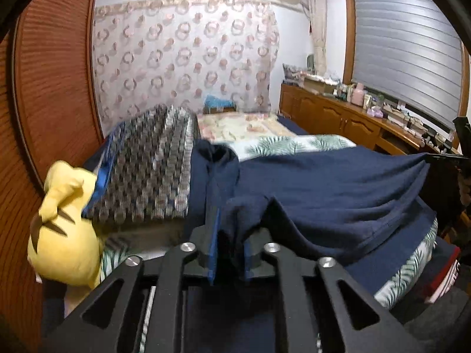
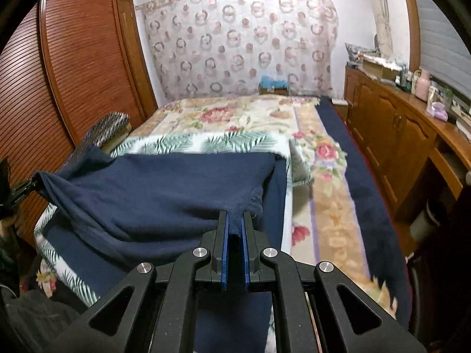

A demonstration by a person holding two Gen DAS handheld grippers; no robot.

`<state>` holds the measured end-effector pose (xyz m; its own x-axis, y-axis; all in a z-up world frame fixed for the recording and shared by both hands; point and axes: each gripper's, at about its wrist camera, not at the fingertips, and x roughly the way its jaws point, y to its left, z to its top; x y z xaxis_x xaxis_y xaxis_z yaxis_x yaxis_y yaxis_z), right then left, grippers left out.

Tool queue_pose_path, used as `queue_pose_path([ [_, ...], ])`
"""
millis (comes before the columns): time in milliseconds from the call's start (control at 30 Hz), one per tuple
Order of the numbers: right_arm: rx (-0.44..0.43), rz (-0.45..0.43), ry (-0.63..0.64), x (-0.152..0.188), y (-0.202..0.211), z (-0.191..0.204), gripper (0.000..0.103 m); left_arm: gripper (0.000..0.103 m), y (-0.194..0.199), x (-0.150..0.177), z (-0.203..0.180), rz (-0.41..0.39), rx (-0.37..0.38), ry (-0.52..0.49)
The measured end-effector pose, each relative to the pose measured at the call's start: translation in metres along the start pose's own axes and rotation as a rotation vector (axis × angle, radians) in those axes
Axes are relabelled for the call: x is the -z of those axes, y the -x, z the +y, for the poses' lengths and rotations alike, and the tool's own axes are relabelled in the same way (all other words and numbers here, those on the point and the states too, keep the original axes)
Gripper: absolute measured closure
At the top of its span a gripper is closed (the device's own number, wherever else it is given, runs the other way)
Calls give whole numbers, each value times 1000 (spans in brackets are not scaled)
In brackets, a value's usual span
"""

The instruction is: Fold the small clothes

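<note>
Navy garment between both tools' jaws

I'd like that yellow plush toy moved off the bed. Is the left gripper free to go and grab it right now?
Probably not yet. The toy lies unobstructed nearby, but the left gripper has navy cloth between its fingers.

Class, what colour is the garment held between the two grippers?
Navy blue garment, plain; clearest in the right wrist view.

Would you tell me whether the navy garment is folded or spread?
Spread: the navy garment stretches between the left gripper and the right gripper.
</note>
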<state>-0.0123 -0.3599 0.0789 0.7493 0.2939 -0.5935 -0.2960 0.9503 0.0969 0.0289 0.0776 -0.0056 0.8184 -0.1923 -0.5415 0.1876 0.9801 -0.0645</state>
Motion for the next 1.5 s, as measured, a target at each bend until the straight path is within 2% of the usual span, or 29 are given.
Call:
queue_pose_path([
  [67, 15, 20, 16, 4, 3, 6, 96, 71, 4, 8, 3, 7, 0, 13],
  [133, 35, 40, 27, 5, 2, 12, 91, 64, 9, 14, 8, 11, 4, 25],
  [233, 71, 35, 39, -3, -1, 18, 85, 63, 16, 22, 15, 13, 6, 54],
  [300, 79, 30, 29, -10, -5, 19, 67, 61, 19, 26, 20, 19, 14, 63],
  [333, 89, 28, 26, -11, -6, 21, 61, 59, 20, 27, 21, 21, 12, 61],
  [367, 94, 26, 28, -12, -6, 24, 53, 50, 20, 27, 21, 22, 8, 58],
  [400, 93, 23, 31, -13, -8, 26, 52, 37, 20, 27, 21, 21, 5, 55],
  [467, 85, 20, 38, -9, -13, 32, 52, 31, 19, 25, 20, 16, 9, 58],
  [600, 62, 38, 55, -4, -37, 41, 52, 31, 14, 20, 16, 3, -29, 48],
  [767, 28, 92, 76, 3, -63, 54, 52, 31, 6, 18, 14, 18, -36, 48],
  [933, 6, 99, 78, 12, -52, 59, 52, 31, -2, 29, 3, 59, -23, 47],
  [1167, -66, 121, 65, 29, -38, 69, 52, 31, -5, 45, -25, 85, 48, 57],
  [1433, -148, 174, 92, 34, -59, 80, 52, 32, -10, 50, -71, 108, 149, -3],
  [1500, -137, 180, 106, 32, -65, 81, 52, 48, -13, 51, -81, 125, 188, -16],
])
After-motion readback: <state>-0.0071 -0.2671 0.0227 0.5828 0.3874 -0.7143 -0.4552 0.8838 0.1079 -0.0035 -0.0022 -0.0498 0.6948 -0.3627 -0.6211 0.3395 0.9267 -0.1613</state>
